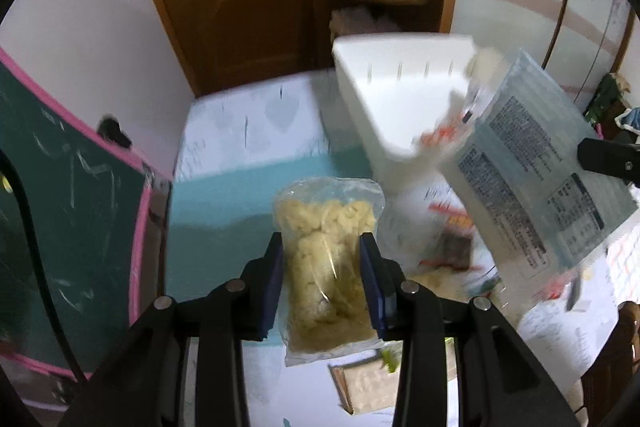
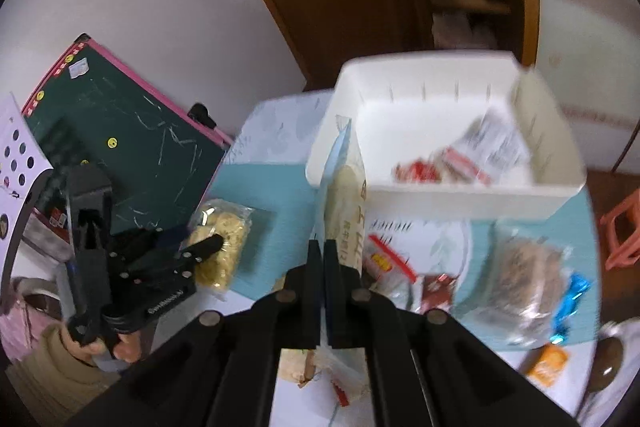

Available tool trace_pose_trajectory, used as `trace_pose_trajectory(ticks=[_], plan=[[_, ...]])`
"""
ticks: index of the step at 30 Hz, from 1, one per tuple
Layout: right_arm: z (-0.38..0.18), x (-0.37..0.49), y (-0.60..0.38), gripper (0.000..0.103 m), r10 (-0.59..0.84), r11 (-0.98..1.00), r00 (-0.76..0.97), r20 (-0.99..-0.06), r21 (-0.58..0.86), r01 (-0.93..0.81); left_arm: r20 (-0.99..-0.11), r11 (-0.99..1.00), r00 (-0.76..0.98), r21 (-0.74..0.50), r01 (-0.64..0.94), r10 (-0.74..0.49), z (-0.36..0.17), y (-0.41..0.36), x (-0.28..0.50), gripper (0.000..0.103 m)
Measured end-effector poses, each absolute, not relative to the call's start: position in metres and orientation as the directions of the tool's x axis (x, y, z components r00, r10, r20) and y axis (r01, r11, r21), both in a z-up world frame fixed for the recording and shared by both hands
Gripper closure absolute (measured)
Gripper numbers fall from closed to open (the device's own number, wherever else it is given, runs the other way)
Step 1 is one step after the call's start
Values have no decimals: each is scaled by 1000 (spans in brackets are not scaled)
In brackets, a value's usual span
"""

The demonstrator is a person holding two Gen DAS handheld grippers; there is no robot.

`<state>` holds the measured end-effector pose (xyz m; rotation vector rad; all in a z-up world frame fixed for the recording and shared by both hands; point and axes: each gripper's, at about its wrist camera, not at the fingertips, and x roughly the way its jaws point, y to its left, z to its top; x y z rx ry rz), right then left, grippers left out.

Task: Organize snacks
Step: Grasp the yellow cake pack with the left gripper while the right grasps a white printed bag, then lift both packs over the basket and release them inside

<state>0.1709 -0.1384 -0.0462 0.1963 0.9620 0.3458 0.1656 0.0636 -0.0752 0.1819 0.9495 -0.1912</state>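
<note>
Carry step: I am holding a clear puff bag [image 1: 326, 263] in the left gripper [image 1: 322, 281] clamped on it, a flat blue packet [image 2: 346, 195] pinched edge-on in the right gripper [image 2: 321, 259], both needing lowering into the white bin [image 2: 556, 147] at one o'clock.

From the left gripper [image 1: 322, 281], bare teal tabletop [image 1: 224, 203] lies open toward ten o'clock, while the white bin [image 1: 384, 99] blocks one o'clock, the held blue packet [image 1: 532, 163] fills two o'clock, and the chalkboard [image 1: 60, 195] walls off nine o'clock.
</note>
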Motion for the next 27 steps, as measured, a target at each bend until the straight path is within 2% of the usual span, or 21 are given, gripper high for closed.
trace_pose_trajectory(ticks=[8,14,21,27], plan=[[44,179,-153,103,290,957,658,-695,199,-212,-717,947,681,97,306,-147,30,33,177,69],[95,196,-163,103,234,972,733,-639,132,-195,-646,945,744,106,308,-170,87,5,208,69],[126,233,-181,103,160,987,781,-604,82,-139,-636,950,750,81,301,-183,109,-22,252,68],[115,268,-206,103,89,996,779,-621,64,-62,-646,952,745,94,292,-165,96,-48,292,68]])
